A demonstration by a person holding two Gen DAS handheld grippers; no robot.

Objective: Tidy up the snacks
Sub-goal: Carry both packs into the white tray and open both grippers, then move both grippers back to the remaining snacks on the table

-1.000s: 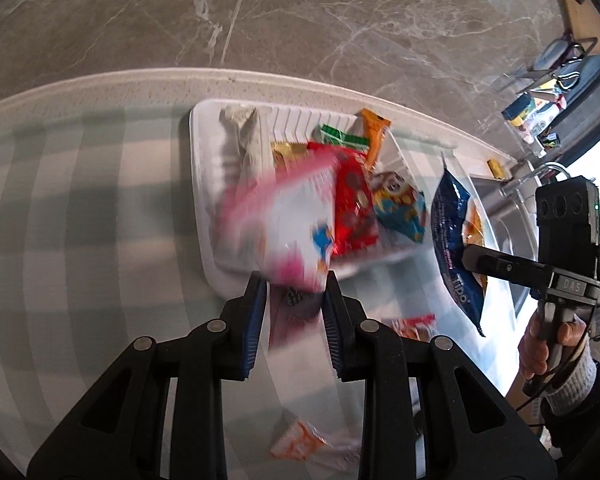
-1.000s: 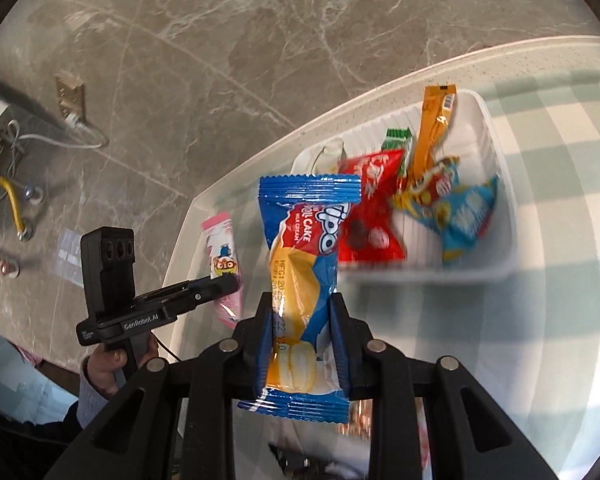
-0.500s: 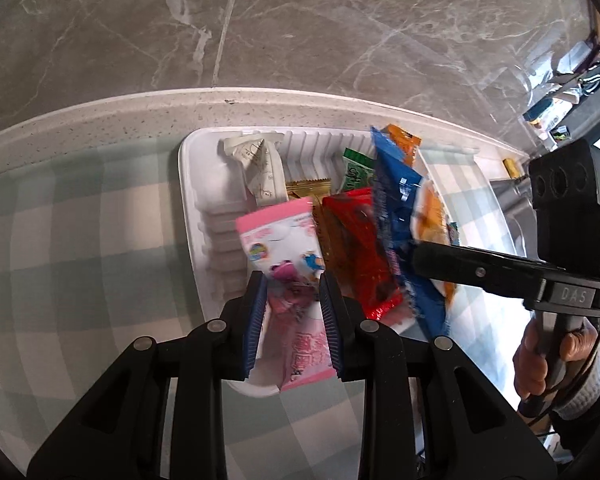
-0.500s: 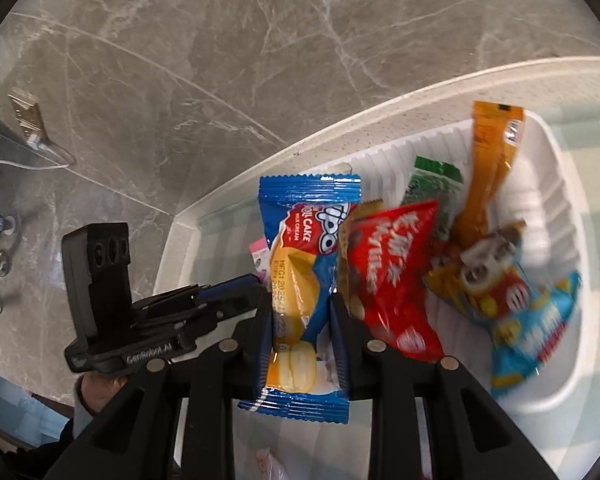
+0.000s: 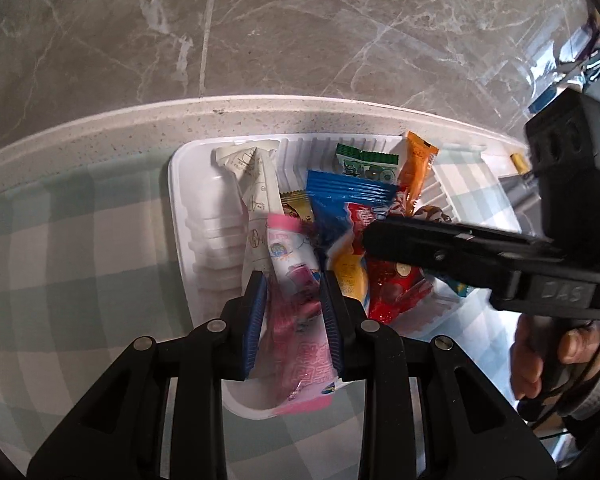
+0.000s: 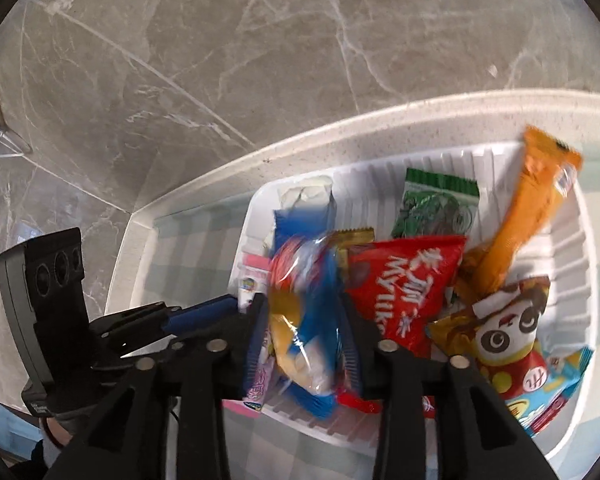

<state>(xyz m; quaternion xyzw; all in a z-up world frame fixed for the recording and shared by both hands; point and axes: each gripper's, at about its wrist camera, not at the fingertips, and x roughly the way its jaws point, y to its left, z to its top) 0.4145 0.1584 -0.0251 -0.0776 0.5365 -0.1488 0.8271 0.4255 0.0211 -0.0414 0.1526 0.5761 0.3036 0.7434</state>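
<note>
Holding 2 packets over the white tray, both grippers look to be at the placing step. Left gripper pinches the pink packet narrowly, its lower end overhanging the tray's near rim. Right gripper clamps the blue cake packet, blurred, beside the red bag. Next, I judge, each should part its fingers and lift clear without dragging neighbouring snacks.
</note>
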